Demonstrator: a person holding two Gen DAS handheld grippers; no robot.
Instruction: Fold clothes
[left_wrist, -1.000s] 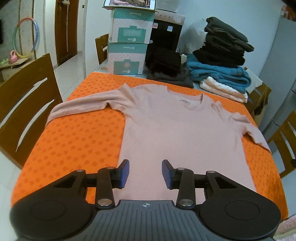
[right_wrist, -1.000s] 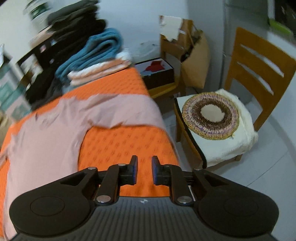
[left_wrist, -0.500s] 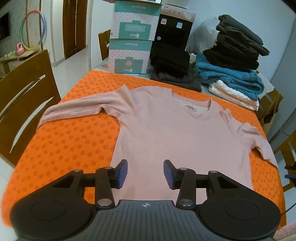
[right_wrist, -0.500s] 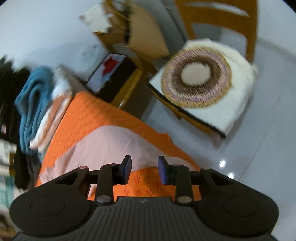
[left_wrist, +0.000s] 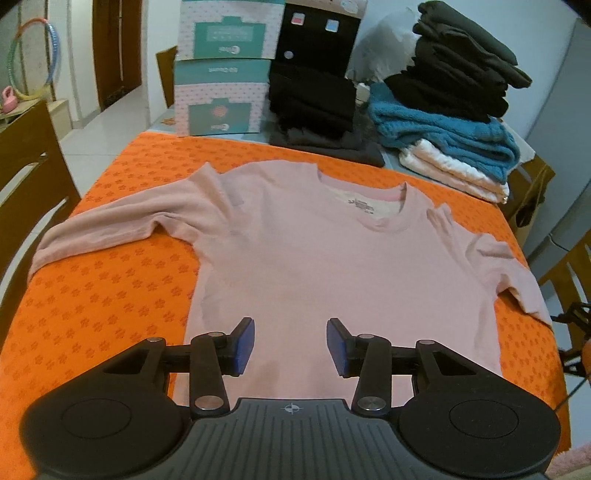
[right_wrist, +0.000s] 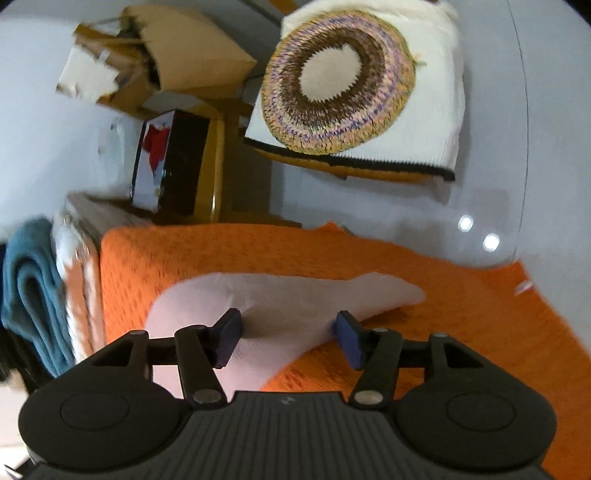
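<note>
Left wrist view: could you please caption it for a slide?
Open left gripper above a pink long-sleeved shirt spread flat on an orange tablecloth.

Wooden chairs (left_wrist: 26, 177) — glossy floor (right_wrist: 491, 206)

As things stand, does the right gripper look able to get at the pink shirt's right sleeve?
Probably yes. The right gripper is open, its jaws spread on either side of the pink long-sleeved shirt's sleeve, which lies flat on the orange patterned tablecloth. Nothing lies between them; whether it touches the cloth yet cannot be told.
</note>
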